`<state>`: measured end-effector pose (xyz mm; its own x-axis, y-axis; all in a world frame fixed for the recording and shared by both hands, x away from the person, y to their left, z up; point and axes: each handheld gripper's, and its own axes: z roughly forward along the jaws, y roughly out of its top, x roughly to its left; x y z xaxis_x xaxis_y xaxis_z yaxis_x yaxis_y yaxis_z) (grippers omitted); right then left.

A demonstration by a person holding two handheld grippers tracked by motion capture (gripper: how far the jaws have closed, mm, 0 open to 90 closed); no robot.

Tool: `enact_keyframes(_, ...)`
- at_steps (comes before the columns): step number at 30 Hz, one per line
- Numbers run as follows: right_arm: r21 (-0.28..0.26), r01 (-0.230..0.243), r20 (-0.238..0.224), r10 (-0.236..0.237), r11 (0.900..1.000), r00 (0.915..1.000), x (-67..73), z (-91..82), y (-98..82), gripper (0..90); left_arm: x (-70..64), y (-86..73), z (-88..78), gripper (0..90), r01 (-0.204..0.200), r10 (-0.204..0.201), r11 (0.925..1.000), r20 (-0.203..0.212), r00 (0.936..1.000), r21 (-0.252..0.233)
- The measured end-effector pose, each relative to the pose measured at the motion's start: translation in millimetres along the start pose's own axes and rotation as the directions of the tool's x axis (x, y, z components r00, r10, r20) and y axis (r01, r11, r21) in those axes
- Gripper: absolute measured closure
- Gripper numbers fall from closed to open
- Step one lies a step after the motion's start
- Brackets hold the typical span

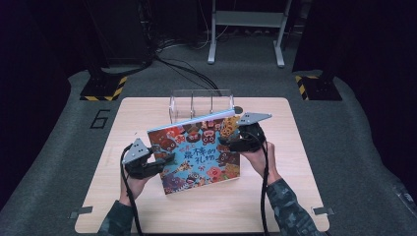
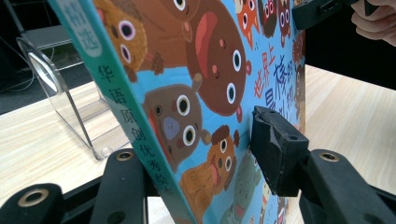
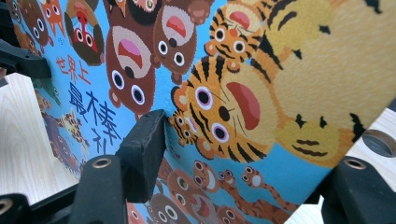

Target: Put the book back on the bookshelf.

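Observation:
A picture book (image 1: pixel 196 152) with a blue cover full of cartoon animals is held tilted over the wooden table (image 1: pixel 275 196), cover facing up. My left gripper (image 1: pixel 164 164) clamps its left edge. In the left gripper view the spine and cover (image 2: pixel 201 84) pass between the jaws (image 2: pixel 205 163), with a pad (image 2: pixel 275 149) against the cover. My right gripper (image 1: pixel 228 142) grips the book's upper right part. In the right gripper view one pad (image 3: pixel 144 149) presses on the cover (image 3: pixel 233 93) beside a tiger, and the other jaw is behind the book.
A clear acrylic book stand (image 1: pixel 201 103) with upright dividers sits at the table's far edge, just behind the book, and appears in the left gripper view (image 2: pixel 70 102). Dark floor, cables and a metal frame (image 1: pixel 246 29) lie beyond the table.

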<state>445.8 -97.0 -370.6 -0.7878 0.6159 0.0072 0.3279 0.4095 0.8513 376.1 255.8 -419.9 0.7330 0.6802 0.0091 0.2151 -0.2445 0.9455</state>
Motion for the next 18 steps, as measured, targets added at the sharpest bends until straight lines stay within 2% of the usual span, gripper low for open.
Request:
enact_keyframes(5, 0.006, -0.009, 0.001, 0.009, 1.0, 1.0, 1.3, 0.0, 0.9, 36.4, -1.4, -1.1, -1.4, 51.8, -0.003, 0.003, 1.0, 0.0, 1.0, -0.002)
enact_keyframes(9, 0.012, -0.035, 0.002, 0.035, 0.999, 0.9994, 2.3, -1.0, 0.3, 35.2, -2.8, -1.7, -2.5, 52.3, -0.012, 0.012, 0.9999, 0.002, 0.9999, -0.01)
enact_keyframes(12, 0.01, -0.043, 0.016, 0.043, 0.999, 0.9989, 2.6, -0.3, -0.2, 33.5, -3.8, -2.4, -3.6, 52.2, -0.011, 0.011, 0.9999, 0.006, 0.9999, -0.005)
enact_keyframes(18, 0.005, -0.041, 0.017, 0.041, 0.999, 0.999, 3.2, 0.5, -0.5, 33.4, -3.2, -2.6, -3.6, 52.0, -0.011, 0.011, 0.9999, 0.006, 0.9999, -0.003)
